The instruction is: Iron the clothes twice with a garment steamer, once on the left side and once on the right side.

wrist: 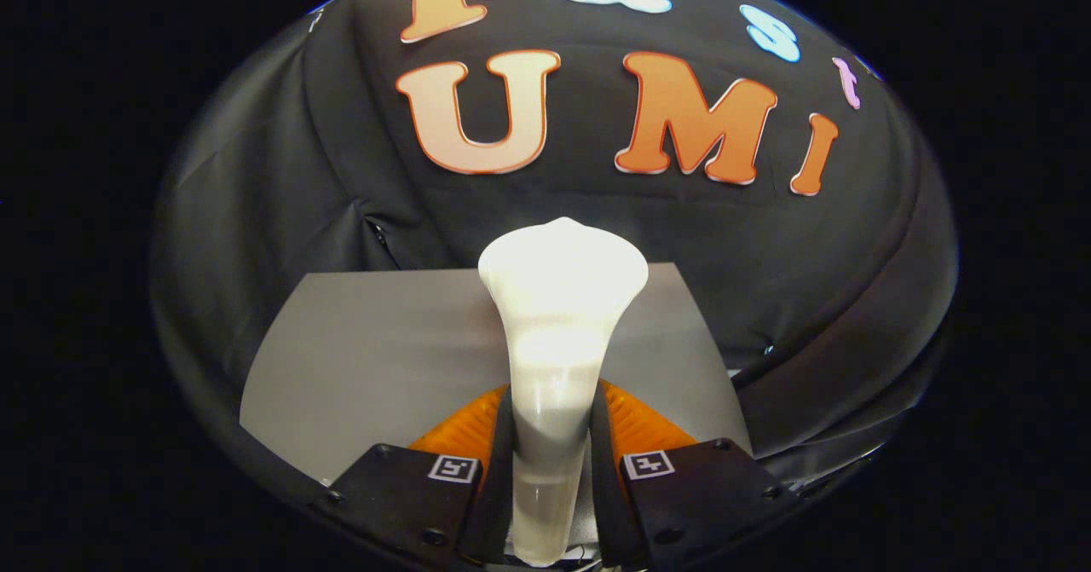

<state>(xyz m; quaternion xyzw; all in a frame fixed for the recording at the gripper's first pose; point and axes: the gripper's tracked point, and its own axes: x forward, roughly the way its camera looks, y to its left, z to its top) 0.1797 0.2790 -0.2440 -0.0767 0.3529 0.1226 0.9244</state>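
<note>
1. Black cloth (256, 214) hangs as the booth's wall behind everything, creased and folded near its lower part.
2. Below it lies a grey counter (375, 342), bare on the part that shows, its far edge meeting the cloth.
3. At the near end of the view sits the tool (552, 436), its two fingers (499, 436) standing on either side of a white handle.
4. Both fingers press on that handle, so the tool is pinching the steamer (558, 299).
5. From the grip the steamer runs forward, narrow between the fingers and widening into a broad, rounded head beyond them.
6. Its head stands over the far edge of the counter, its top rising in front of the cloth.
7. Whether the head touches the counter or the cloth cannot be told.
8. Bright light washes out the steamer's surface, so no detail shows on it.
</note>
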